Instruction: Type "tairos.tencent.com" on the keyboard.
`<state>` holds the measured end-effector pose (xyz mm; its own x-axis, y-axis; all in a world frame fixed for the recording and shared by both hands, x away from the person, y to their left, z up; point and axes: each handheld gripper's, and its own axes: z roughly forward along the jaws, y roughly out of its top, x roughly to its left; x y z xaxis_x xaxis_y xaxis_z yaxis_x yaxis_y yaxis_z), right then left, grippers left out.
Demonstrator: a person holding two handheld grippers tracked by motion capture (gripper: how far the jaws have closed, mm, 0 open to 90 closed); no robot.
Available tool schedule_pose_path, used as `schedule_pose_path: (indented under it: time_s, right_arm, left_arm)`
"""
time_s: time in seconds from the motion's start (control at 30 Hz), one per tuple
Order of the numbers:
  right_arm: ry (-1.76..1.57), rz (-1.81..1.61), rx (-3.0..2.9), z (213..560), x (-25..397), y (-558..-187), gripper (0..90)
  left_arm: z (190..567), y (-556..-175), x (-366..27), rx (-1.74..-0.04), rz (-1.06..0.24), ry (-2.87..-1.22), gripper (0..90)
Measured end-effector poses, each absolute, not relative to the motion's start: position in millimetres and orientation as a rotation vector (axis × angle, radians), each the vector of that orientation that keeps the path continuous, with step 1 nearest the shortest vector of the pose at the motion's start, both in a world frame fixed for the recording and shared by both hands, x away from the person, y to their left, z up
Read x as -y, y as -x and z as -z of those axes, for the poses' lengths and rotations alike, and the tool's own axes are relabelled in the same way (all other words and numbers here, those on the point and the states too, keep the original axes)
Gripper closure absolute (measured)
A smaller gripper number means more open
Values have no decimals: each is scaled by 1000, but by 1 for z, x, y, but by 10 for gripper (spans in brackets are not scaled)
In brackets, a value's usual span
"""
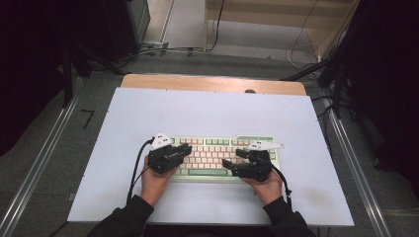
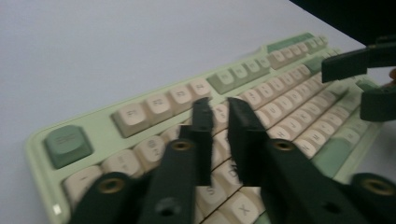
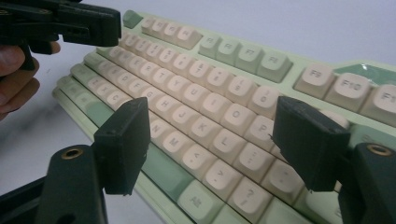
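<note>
A pale green keyboard [image 1: 225,158] with cream keys lies flat on the white table top [image 1: 197,108], near its front edge. My left gripper [image 1: 188,148] hovers over the keyboard's left end. In the left gripper view its jaws [image 2: 219,106] stand almost together above the upper key rows, with nothing between them. My right gripper [image 1: 233,158] sits over the keyboard's right half. Its jaws [image 3: 212,116] are spread wide over the letter keys [image 3: 210,112] and hold nothing. Each gripper shows in the other's view: the right gripper [image 2: 369,77] and the left gripper [image 3: 88,23].
The white sheet covers a wooden table whose back edge [image 1: 212,81] shows beyond it. Bare white surface lies behind and beside the keyboard. Metal rails [image 1: 39,163] run along both sides of the table. Cables [image 1: 301,54] lie on the floor at the back.
</note>
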<state>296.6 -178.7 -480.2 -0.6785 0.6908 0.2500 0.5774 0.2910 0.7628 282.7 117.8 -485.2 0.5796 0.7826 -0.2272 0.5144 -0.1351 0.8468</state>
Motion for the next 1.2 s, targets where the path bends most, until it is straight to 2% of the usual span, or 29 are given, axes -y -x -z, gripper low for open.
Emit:
schedule_pose_path:
  time_s: [0.37,1.2]
  right_arm:
    - [-1264,-1324,-2360,481,198,-289,287]
    - [-1280,-1328,-2349,482,201,-288,304]
  left_arm:
    - [486,-292,-90,-984,-312,-1885,900]
    - [494,-300,-78,-1043,-311,-1937,900]
